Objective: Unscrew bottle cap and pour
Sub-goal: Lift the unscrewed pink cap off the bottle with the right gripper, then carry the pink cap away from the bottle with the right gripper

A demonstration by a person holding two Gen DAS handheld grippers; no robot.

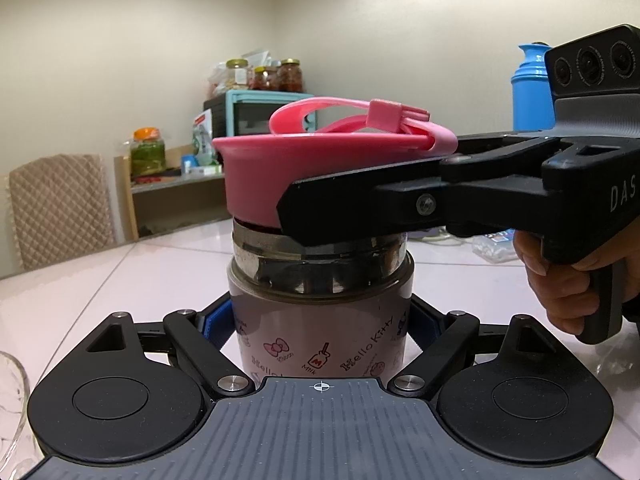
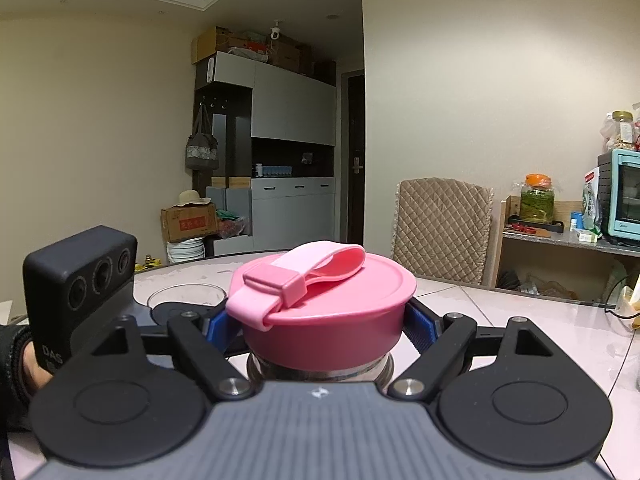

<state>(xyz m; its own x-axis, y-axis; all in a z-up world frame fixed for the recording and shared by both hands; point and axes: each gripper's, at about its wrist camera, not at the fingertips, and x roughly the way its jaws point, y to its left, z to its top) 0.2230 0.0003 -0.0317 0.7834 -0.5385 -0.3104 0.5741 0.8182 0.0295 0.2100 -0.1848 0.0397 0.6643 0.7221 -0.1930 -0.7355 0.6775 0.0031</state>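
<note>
Left gripper (image 1: 320,322) clamped around "Hello Kitty" bottle (image 1: 320,336), pink cap (image 1: 256,176) above.

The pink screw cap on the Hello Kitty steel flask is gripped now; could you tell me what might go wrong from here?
1. The pink screw cap sits tilted, a gap showing above the steel neck; it may bind.
2. The left hand-held gripper clamps the glossy Hello Kitty flask body low down; the body might slip or rotate.
3. The clear glass bowl stands close behind; a jerk as the right hand-held gripper lifts the cap could knock it.
</note>
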